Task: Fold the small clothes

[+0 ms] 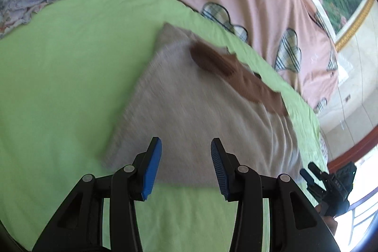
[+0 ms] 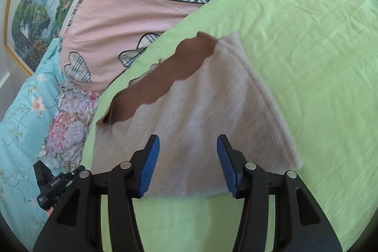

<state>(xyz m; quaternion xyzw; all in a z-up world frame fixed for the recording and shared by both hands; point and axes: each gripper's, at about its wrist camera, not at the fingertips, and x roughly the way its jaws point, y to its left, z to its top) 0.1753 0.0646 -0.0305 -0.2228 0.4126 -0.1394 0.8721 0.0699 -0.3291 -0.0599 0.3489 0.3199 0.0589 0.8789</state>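
On the green bed sheet (image 2: 307, 39), beige garment (image 2: 200, 110) with brown scalloped trim (image 2: 165, 77) lying flat, seemingly folded over once. Left gripper (image 1: 186, 167) and right gripper (image 2: 187, 165) above near edge, jaws parted, grasping nothing. Further folds likely remaining.

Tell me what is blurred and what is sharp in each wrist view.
Left wrist: the grey garment and its brown trim are streaked by motion blur; the left gripper is sharp. Right wrist: the garment's right edge smears, the right gripper stays crisp. Both bow at the rim.
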